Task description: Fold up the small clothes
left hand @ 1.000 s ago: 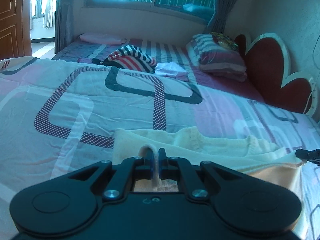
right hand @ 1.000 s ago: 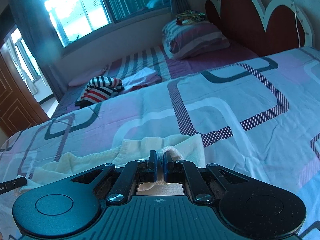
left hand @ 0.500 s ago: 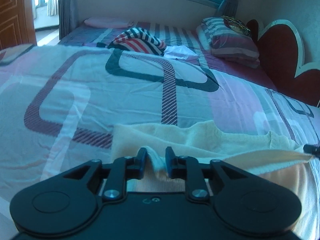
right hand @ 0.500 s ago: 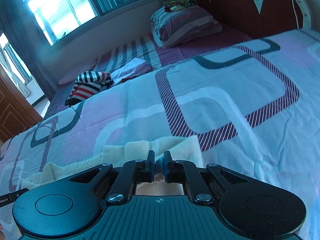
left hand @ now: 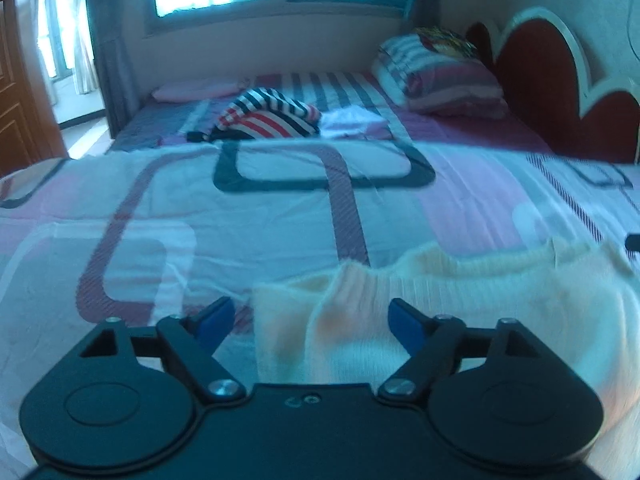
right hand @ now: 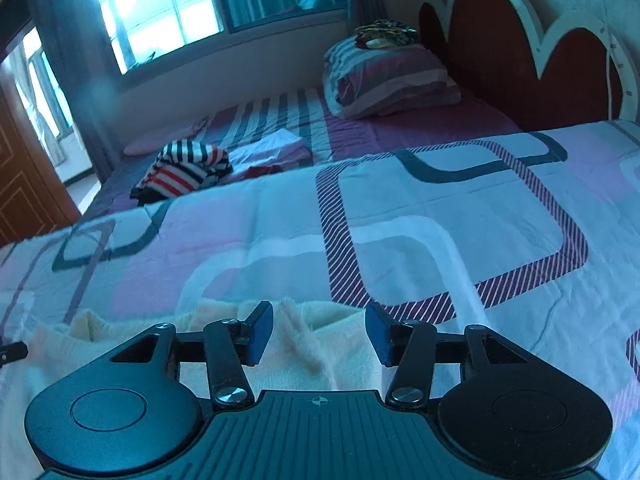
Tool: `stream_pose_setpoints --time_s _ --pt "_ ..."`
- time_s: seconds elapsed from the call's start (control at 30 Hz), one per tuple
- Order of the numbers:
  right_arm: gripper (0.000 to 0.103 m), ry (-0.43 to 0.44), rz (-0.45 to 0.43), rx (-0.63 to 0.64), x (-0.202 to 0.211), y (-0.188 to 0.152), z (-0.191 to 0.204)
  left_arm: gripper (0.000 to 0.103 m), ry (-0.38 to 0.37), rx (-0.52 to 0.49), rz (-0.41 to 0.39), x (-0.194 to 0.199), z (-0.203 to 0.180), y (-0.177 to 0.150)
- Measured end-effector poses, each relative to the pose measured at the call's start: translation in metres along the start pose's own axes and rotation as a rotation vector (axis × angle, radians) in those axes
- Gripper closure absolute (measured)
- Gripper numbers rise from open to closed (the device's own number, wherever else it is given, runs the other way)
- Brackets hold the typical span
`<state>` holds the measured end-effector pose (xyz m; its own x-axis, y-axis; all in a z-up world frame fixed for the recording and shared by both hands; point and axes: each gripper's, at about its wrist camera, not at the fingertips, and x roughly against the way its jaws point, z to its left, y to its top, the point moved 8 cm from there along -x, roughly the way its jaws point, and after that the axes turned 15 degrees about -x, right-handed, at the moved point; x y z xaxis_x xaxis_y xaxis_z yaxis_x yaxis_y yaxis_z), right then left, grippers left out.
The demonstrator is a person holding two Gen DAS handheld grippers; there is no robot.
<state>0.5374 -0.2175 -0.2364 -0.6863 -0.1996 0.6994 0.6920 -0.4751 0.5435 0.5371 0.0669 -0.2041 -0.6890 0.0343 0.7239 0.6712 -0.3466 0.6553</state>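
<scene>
A small cream knitted garment [left hand: 460, 292] lies folded over on the patterned bedspread [left hand: 280, 224]. My left gripper [left hand: 308, 320] hangs over its left edge with jaws opening; the cloth lies between the blue pads [left hand: 404, 322] but they do not press it. In the right wrist view the same cream garment [right hand: 320, 344] rests on the bedspread [right hand: 440, 208] below my right gripper [right hand: 316, 332], whose jaws are also opening, the fabric's raised fold loose between the pads [right hand: 260, 332]. The tip of the other gripper shows at each view's edge.
A striped red, white and dark garment [left hand: 268, 118] and a folded white cloth [left hand: 354, 122] lie further up the bed. A striped pillow [left hand: 436, 76] rests by the red heart-shaped headboard [left hand: 560, 92]. A window and wall are behind, a wooden door at the left.
Both grippers were shut on a pinched fold of the cream garment; their jaws have spread apart and the fabric has dropped flat onto the bedspread. Both hands sank slightly.
</scene>
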Motion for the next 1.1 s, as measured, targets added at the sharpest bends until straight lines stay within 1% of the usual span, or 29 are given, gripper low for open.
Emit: stream_pose_setpoints --time_s 0.13,0.23,0.3,0.33,0.37,0.4,0.43,0.47,0.5,0.53,0.57,0.63,0.7,0.73,0.77,0.8,0.83,0.87,0.9,1.0,1.1 --pt "0.052 0.003 0.029 0.035 -0.012 -0.010 0.003 0.029 -0.024 0.002 0.013 -0.009 -0.004 -0.006" --pt "0.052 0.012 0.042 0.032 -0.019 -0.013 0.003 0.032 -0.033 -0.004 0.011 -0.013 -0.007 -0.007" --pt "0.052 0.021 0.042 0.051 -0.020 -0.015 0.005 0.038 -0.041 -0.010 0.006 -0.015 -0.009 -0.008" --pt "0.055 0.024 0.043 0.068 -0.020 -0.016 0.007 0.046 -0.046 -0.009 0.004 -0.016 -0.009 -0.008" --pt "0.066 0.024 0.043 0.084 -0.021 -0.018 0.008 0.053 -0.053 -0.005 0.004 -0.016 -0.010 -0.009" --pt "0.071 0.026 0.050 0.097 -0.022 -0.020 0.009 0.057 -0.058 -0.001 -0.001 -0.016 -0.009 -0.009" --pt "0.079 0.028 0.058 0.102 -0.024 -0.022 0.010 0.069 -0.060 0.000 -0.008 -0.015 -0.010 -0.009" --pt "0.079 0.030 0.060 0.105 -0.025 -0.023 0.009 0.079 -0.066 -0.002 -0.012 -0.015 -0.009 -0.009" --pt "0.079 0.033 0.061 0.109 -0.026 -0.024 0.010 0.083 -0.073 0.000 -0.019 -0.014 -0.009 -0.008" --pt "0.079 0.035 0.064 0.109 -0.028 -0.025 0.009 0.091 -0.076 0.001 -0.028 -0.014 -0.009 -0.008" --pt "0.079 0.035 0.065 0.109 -0.029 -0.025 0.008 0.095 -0.079 0.004 -0.036 -0.014 -0.008 -0.008" --pt "0.079 0.039 0.069 0.101 -0.031 -0.026 0.006 0.095 -0.084 0.016 -0.041 -0.015 -0.006 -0.009" --pt "0.079 0.044 0.075 0.098 -0.033 -0.026 0.005 0.094 -0.088 0.006 -0.033 -0.018 -0.008 -0.009" --pt "0.078 0.048 0.078 0.086 -0.035 -0.024 0.004 0.088 -0.081 0.003 -0.028 -0.019 -0.008 -0.009" --pt "0.078 0.054 0.082 0.073 -0.036 -0.024 0.002 0.086 -0.077 0.012 -0.025 -0.020 -0.007 -0.008" --pt "0.079 0.059 0.082 0.071 -0.035 -0.024 0.002 0.086 -0.082 0.024 -0.023 -0.021 -0.006 -0.007" --pt "0.079 0.060 0.082 0.074 -0.034 -0.024 0.002 0.089 -0.080 0.030 -0.033 -0.020 -0.006 -0.006" --pt "0.084 0.064 0.077 0.072 -0.033 -0.023 0.002 0.099 -0.072 0.028 -0.046 -0.018 -0.006 -0.005" --pt "0.101 0.071 0.075 0.074 -0.031 -0.023 0.003 0.100 -0.067 0.024 -0.057 -0.016 -0.007 -0.005" --pt "0.101 0.081 0.045 0.087 -0.023 -0.022 0.006 0.100 -0.045 0.032 -0.104 -0.006 -0.006 -0.001" --pt "0.101 0.084 -0.020 0.075 -0.014 -0.013 0.007 0.101 -0.027 0.069 -0.152 0.003 -0.001 0.007"
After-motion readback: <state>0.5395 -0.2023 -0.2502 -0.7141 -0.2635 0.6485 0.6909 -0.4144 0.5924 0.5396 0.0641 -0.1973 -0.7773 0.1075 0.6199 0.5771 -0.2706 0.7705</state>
